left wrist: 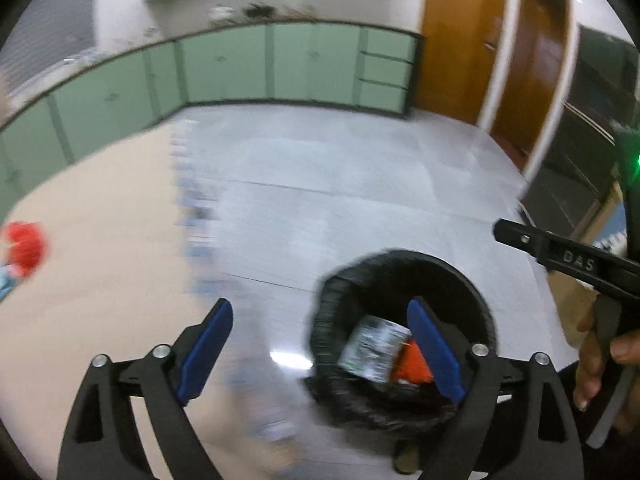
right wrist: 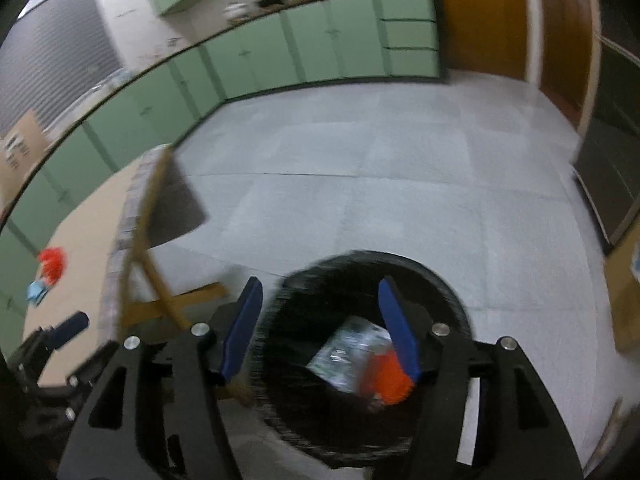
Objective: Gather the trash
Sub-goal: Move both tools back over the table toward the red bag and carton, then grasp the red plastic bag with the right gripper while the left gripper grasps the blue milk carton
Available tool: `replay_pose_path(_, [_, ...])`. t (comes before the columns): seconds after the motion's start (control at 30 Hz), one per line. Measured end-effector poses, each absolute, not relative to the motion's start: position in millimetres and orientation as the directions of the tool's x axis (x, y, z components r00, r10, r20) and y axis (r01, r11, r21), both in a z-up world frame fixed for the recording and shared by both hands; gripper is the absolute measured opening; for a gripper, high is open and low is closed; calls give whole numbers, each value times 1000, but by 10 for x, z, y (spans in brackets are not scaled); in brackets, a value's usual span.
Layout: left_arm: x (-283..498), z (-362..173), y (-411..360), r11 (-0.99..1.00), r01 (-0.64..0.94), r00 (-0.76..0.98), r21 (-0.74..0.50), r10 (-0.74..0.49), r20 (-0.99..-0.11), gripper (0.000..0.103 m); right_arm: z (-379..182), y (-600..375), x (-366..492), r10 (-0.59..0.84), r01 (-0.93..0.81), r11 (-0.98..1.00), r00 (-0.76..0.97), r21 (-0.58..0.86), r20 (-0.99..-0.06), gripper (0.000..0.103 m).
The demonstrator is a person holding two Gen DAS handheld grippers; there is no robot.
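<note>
- Left gripper (left wrist: pixel 320 354): black frame, flat blue pads, jaws spread wide with nothing between them, above the table edge and the bin.
- Right gripper (right wrist: pixel 320 326): same build, jaws open and empty, directly over the bin.
- Round bin (right wrist: pixel 448 292) with a crinkled black liner stands on the grey tiled floor (right wrist: pixel 400 180), just beside the pale wooden table (left wrist: pixel 100 260).
- Inside the bin: a shiny green-and-white printed wrapper (right wrist: pixel 348 350) and something orange (right wrist: pixel 388 380), perhaps crumpled plastic, touching.
- A red crumpled item (left wrist: pixel 24 246) lies on the table, well apart.
</note>
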State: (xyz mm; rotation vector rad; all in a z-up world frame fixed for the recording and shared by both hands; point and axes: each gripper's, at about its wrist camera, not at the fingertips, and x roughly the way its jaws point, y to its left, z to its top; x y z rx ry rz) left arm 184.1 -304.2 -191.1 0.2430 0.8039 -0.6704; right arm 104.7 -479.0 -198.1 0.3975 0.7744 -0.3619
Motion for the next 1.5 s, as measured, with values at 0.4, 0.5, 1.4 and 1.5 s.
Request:
replay_pose_path(0.4, [2344, -1437, -755, 974, 220, 766, 56, -137, -628, 92, -1589, -2930, 2148, 121, 17, 981, 728, 194, -675, 63])
replay_pose_path(0.5, [2489, -1420, -373, 982, 175, 786, 71, -96, -610, 92, -1545, -2614, 2363, 153, -33, 982, 722, 187, -675, 62])
replay_pose_path(1.4, [3815, -1990, 836, 965, 257, 782, 43, -182, -596, 89, -2113, -1065, 4016, 160, -128, 987, 668, 99, -727, 62])
replay_pose_path(1.5, [3921, -2036, 887, 957, 287, 772, 32, -211, -600, 85, -2139, -1036, 4116, 154, -121, 988, 663, 99, -733, 62])
